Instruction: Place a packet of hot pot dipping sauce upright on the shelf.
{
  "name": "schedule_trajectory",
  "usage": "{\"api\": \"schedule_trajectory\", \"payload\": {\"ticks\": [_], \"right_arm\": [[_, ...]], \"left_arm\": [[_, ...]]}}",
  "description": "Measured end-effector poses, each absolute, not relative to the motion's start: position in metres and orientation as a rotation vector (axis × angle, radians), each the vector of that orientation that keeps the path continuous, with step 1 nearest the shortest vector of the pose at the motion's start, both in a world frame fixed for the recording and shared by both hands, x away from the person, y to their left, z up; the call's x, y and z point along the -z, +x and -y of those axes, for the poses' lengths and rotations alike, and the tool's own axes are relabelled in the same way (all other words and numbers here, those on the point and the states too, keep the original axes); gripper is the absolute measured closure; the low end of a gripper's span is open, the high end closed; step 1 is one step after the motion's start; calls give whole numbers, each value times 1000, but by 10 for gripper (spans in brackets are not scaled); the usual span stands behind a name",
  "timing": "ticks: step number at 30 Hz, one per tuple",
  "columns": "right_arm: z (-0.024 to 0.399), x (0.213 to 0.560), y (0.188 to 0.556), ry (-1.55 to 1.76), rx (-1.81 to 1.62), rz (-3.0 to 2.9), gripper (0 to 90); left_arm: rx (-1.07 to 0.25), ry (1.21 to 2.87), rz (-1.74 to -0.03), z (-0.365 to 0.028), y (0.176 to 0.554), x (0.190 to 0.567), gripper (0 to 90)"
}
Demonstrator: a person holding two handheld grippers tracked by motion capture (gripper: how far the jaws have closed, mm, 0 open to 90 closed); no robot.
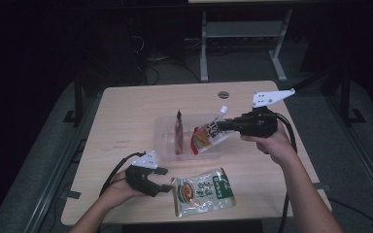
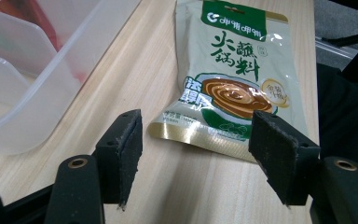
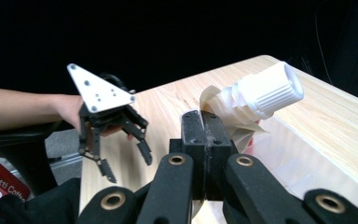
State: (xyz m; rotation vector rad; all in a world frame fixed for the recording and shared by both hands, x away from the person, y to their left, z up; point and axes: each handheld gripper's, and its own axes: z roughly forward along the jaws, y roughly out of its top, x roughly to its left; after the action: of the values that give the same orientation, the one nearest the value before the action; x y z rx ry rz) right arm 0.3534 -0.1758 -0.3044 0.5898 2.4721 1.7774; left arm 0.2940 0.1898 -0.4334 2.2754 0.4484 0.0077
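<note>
A green and cream sauce pouch [image 1: 204, 191] [image 2: 233, 70] lies flat on the wooden table near its front edge. My left gripper [image 1: 166, 179] [image 2: 196, 154] sits just left of it, open, its pads on either side of the pouch's near edge without pressing it. My right gripper [image 1: 222, 125] [image 3: 206, 122] is shut on the top of a spouted pouch [image 1: 208, 137] just below its white screw cap [image 3: 272, 88]. That pouch hangs tilted over the right part of a clear plastic container [image 1: 162, 121]. A slim red sachet [image 1: 178, 133] stands upright in the container.
The container's wall [image 2: 37, 93] lies to the left in the left gripper view. My left gripper [image 3: 127, 167] with its grey plate appears far off in the right gripper view. Beyond the table stand a metal frame [image 1: 243, 34] and cables on the floor.
</note>
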Motion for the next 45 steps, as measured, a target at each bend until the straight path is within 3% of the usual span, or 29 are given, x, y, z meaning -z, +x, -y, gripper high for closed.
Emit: {"api": "schedule_trajectory", "payload": {"ticks": [15, 45], "right_arm": [[164, 322, 391, 700, -1669, -2518, 900], [135, 344, 412, 770, -1624, -2557, 899]], "left_arm": [[-4, 2293, -441, -191, 294, 435, 334], [23, 2300, -448, -187, 293, 440, 309]]}}
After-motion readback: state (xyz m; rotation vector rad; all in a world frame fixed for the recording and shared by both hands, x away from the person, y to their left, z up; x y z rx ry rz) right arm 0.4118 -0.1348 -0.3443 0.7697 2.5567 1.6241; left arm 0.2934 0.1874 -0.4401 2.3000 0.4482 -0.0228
